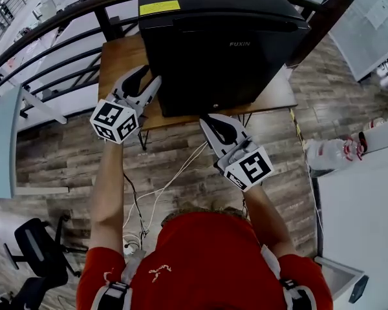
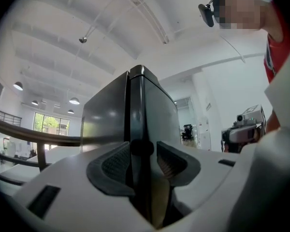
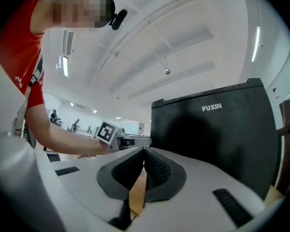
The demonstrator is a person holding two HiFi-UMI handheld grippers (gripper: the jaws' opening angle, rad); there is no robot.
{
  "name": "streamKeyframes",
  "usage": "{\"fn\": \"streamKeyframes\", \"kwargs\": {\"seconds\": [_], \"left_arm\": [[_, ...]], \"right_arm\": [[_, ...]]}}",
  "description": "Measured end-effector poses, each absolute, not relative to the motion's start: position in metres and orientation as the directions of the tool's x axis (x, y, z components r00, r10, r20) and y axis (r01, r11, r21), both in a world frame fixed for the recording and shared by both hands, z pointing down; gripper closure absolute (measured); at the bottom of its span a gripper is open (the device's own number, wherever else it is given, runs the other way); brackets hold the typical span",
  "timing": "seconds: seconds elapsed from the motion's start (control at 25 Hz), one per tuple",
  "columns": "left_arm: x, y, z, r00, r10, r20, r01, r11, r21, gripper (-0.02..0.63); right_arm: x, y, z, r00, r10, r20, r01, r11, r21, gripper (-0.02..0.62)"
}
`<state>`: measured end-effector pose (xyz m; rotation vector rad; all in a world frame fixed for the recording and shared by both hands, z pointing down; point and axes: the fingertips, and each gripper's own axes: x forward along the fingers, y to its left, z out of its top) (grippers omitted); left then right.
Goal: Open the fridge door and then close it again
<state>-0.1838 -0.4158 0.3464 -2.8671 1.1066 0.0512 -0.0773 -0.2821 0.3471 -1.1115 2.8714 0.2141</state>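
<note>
A black mini fridge [image 1: 226,37] marked FUXIN stands on a small wooden table [image 1: 119,53], its door closed as far as I can see. My left gripper [image 1: 149,84] is at the fridge's left front corner, jaws open. In the left gripper view the fridge [image 2: 150,110] rises straight ahead, and its door seam lines up with the gap of the left gripper [image 2: 142,149]; the pads press on nothing. My right gripper [image 1: 210,123] is shut and empty, low before the door's bottom edge. In the right gripper view the right gripper [image 3: 144,151] points left of the fridge's [image 3: 217,134] front.
A dark metal railing [image 1: 52,31] runs behind the table at the left. Cables [image 1: 155,192] trail over the wood floor under my arms. An office chair [image 1: 39,250] stands at the lower left. A white table [image 1: 362,205] with plastic bottles [image 1: 333,152] is at the right.
</note>
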Motion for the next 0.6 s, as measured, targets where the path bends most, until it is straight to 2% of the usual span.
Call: {"fn": "streamKeyframes", "kwargs": {"seconds": [0.36,0.6], "left_arm": [[-0.175,-0.423,0.347,0.806,-0.588,-0.072,-0.591,-0.806,-0.042,0.437],[-0.175,-0.425,0.347,0.808,-0.583,-0.081,-0.587,-0.808,-0.041,0.434]], "right_arm": [[-0.072,-0.289,0.355,-0.709,-0.702,-0.073,-0.705,0.701,0.110,0.569],[-0.067,-0.283,0.358,-0.699,-0.712,-0.059,-0.714,0.691,0.112,0.569]]}}
